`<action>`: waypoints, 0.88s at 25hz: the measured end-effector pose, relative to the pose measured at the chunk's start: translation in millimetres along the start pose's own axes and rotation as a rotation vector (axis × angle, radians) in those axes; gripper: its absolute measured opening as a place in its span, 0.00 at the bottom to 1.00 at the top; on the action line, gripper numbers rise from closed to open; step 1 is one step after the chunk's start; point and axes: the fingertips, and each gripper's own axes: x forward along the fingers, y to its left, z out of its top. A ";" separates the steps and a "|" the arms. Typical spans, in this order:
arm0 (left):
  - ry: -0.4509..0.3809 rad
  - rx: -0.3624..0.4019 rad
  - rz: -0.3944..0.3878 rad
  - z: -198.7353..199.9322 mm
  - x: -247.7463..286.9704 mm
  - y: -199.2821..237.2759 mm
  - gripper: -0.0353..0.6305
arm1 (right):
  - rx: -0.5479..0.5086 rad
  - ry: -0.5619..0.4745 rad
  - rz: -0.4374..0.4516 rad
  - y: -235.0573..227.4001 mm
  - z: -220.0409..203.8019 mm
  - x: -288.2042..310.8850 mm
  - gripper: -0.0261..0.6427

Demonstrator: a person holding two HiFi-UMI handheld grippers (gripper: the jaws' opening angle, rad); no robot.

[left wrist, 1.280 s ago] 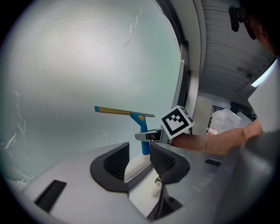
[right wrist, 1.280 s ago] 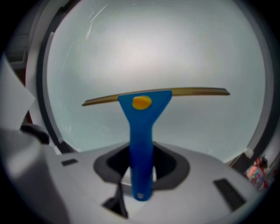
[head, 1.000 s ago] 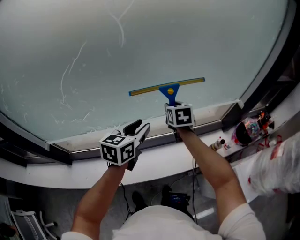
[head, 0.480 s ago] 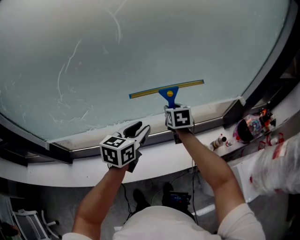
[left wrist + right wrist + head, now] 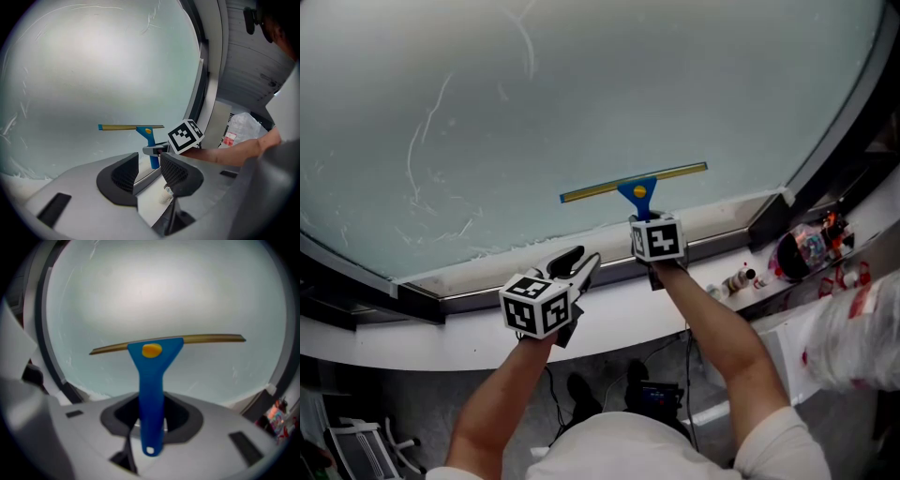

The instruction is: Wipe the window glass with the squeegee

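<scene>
Here, in the head view, we see the right gripper (image 5: 647,217) pinching the blue handle of the squeegee (image 5: 636,184), whose yellowish blade lies across the window glass (image 5: 581,94), low on the pane and just above the bottom frame. The left gripper (image 5: 578,263) hangs lower and to the left, over the white sill (image 5: 609,314), well apart from the squeegee. Thin curved streaks mark the glass up on the left. A plastic bag (image 5: 855,337) lies at the right edge.

In the left gripper view, we find its jaws spread with nothing between them; beyond them the squeegee (image 5: 140,127) stands upright against the pane, with the right gripper (image 5: 157,150) on its handle.

In the right gripper view, we see the jaws pressed onto the lower part of the blue handle (image 5: 152,394), and the blade (image 5: 168,341) runs nearly level, touching the glass.
</scene>
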 end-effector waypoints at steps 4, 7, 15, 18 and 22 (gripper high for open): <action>0.007 -0.013 -0.001 -6.5 3.0 2.0 0.30 | -0.005 0.018 -0.002 -1.7 -9.5 6.9 0.26; 0.012 -0.024 0.003 -12.1 4.2 4.7 0.30 | -0.008 0.031 -0.003 -2.6 -16.6 11.5 0.26; 0.019 -0.049 0.012 -25.2 9.2 10.5 0.30 | 0.000 0.057 0.005 -1.6 -32.7 23.9 0.26; 0.023 -0.059 0.013 -30.8 11.1 12.2 0.30 | -0.002 0.069 0.004 -2.6 -38.9 28.2 0.26; 0.030 -0.075 0.021 -38.5 11.6 16.7 0.30 | -0.008 0.085 0.001 -3.4 -47.8 34.2 0.26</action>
